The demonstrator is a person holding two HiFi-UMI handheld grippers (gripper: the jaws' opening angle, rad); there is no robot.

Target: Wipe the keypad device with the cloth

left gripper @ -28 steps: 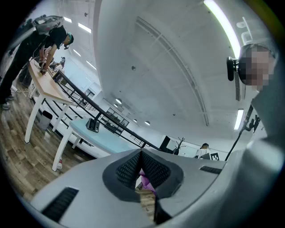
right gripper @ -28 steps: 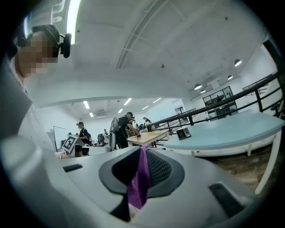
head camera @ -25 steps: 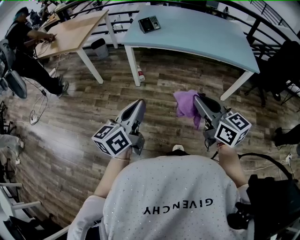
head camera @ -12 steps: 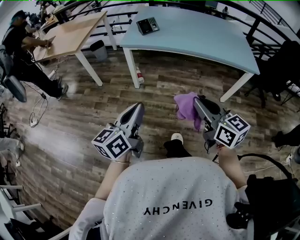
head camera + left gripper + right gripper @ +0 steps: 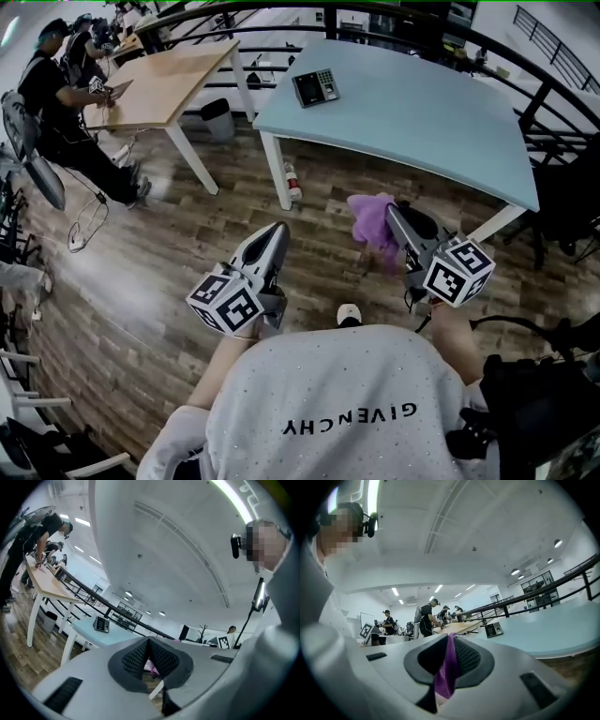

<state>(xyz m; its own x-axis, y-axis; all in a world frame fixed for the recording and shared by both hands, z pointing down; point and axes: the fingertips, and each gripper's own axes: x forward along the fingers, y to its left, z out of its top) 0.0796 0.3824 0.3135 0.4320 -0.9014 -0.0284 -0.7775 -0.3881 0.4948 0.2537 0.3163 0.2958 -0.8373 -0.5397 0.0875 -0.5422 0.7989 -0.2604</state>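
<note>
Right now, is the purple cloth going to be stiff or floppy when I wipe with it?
Probably floppy: the cloth droops in loose folds from the right tool. Likely light too, since a pinch at one edge holds all of it.

Cloth [image 5: 373,217]: soft purple fabric, matt, crumpled. Keypad device [image 5: 315,86]: dark plastic casing, looks matt. Blue table [image 5: 422,112]: smooth top w/ faint sheen, white legs. Wooden table [image 5: 173,70]: pale wood, matt. Floor [image 5: 159,262]: dark wood-look planks, visible grain, slight gloss. Left gripper [image 5: 277,229] & right gripper [image 5: 394,214]: smooth grey plastic shells, semi-matt. Pads [image 5: 468,658]: black, fine dotted texture, rubbery-looking.
</note>
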